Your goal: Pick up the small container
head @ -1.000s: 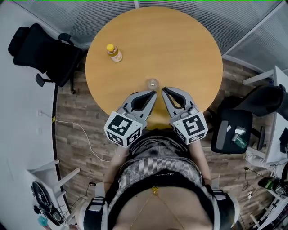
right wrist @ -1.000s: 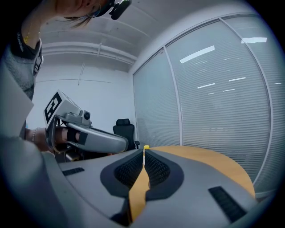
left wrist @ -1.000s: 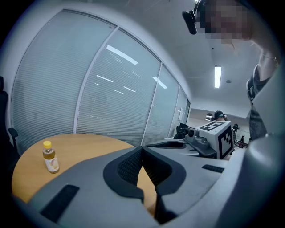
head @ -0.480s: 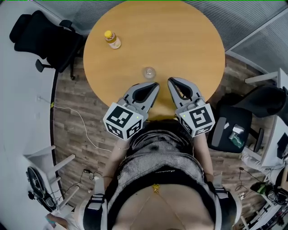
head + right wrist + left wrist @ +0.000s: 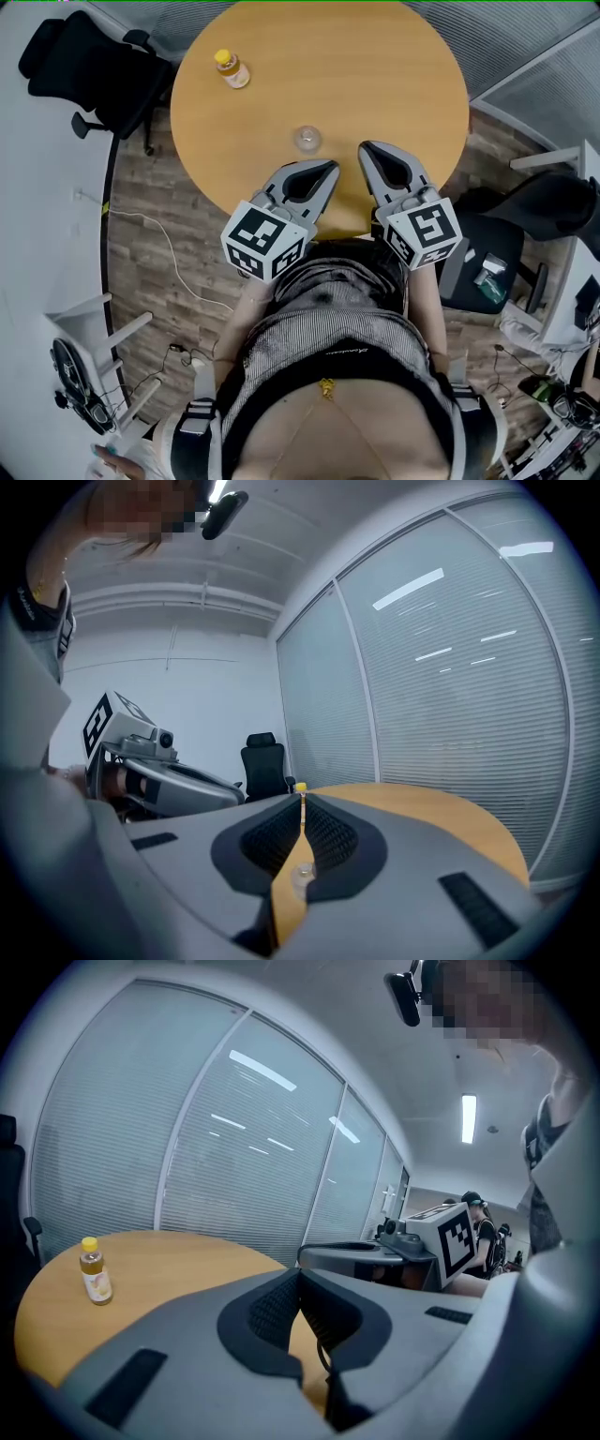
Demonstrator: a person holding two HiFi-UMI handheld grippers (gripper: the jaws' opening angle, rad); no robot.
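A round wooden table [image 5: 394, 84] is flanked by a black chair [image 5: 80, 61]. The left gripper [image 5: 330, 169] and right gripper [image 5: 366, 150], both closed on nothing, are seen farther from the small container [image 5: 307, 139] than before.

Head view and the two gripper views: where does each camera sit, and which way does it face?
Head view: on the person's head, facing steeply down at the table, small container, bottle, left gripper, right gripper and the person's shirt.
Left gripper view: on the left gripper, looking along its shut jaws across the table to the blinds; shirt at right edge.
Right gripper view: on the right gripper, looking along its shut jaws toward a black chair; shirt at left edge.
Shared: the bottle shows in all three.
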